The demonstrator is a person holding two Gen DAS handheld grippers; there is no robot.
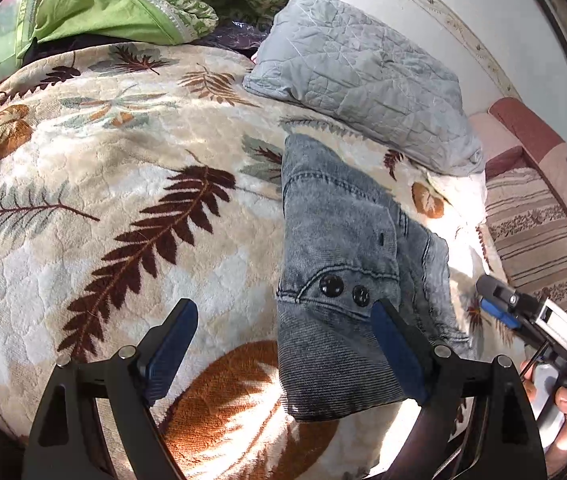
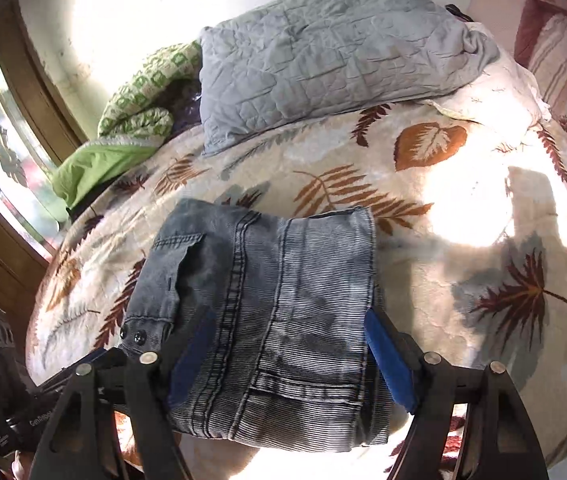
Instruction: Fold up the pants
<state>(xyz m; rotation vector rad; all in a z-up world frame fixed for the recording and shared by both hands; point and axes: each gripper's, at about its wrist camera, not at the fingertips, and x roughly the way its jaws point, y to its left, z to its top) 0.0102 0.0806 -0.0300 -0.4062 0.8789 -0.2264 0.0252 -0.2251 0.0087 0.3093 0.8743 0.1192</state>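
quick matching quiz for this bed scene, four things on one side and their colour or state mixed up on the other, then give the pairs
Things:
1. pants
2. pillow
3. blanket
4. left gripper

Descriptions:
A. cream with a leaf print
B. grey, quilted, at the far side of the bed
C. open, nothing held
D. faded blue denim, folded into a compact stack

Pairs: 1-D, 2-B, 3-A, 4-C
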